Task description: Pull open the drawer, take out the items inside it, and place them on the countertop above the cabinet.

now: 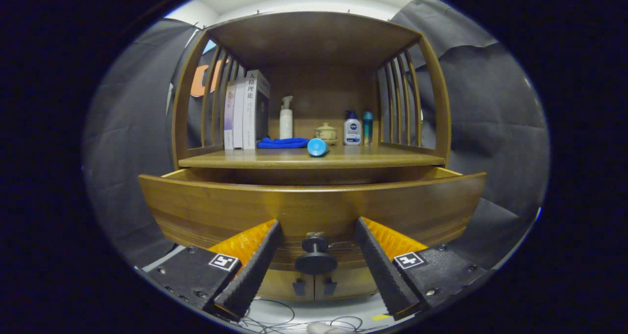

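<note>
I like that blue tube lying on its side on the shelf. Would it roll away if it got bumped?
Probably. The blue tube looks round and lies flat on the smooth shelf, near its front edge, so a nudge might roll it. The hand-held gripper sits open, well below.

Three books (pixel 244 111), three bottles (pixel 286 118), one blue cloth (pixel 283 142), one lidded jar (pixel 326 131), one blue tube (pixel 317 147).

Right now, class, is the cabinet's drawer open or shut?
Open. The drawer front stands out from under the countertop, with a gap behind it. The gripper jaws are spread either side of the knob, not touching it.
</note>
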`<state>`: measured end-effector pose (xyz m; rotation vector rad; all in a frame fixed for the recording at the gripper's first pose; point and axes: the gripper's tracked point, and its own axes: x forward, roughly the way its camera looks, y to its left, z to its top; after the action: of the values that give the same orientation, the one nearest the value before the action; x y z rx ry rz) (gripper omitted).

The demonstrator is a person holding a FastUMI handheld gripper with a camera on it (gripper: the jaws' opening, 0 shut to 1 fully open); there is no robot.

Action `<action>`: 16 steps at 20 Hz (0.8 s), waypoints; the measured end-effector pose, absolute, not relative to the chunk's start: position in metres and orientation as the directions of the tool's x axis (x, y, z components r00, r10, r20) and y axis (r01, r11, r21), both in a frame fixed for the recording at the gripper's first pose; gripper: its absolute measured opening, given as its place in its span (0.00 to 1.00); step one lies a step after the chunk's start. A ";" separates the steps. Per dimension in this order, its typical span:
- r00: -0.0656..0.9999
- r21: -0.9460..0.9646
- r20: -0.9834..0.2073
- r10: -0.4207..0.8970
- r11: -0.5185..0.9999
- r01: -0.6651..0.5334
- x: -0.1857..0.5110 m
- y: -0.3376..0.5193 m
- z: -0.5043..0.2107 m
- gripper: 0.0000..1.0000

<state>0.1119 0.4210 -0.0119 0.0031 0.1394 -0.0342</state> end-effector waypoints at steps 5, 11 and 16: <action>0.990 -0.001 -0.135 -0.033 0.999 0.033 0.138 0.423 -0.011 1.00; 0.986 -0.005 -0.161 -0.033 0.999 0.033 0.167 0.424 -0.017 0.99; 0.971 0.038 -0.239 -0.026 0.999 0.036 0.181 0.428 -0.029 1.00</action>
<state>0.1814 0.4284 -0.0290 0.0424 0.2412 -0.0314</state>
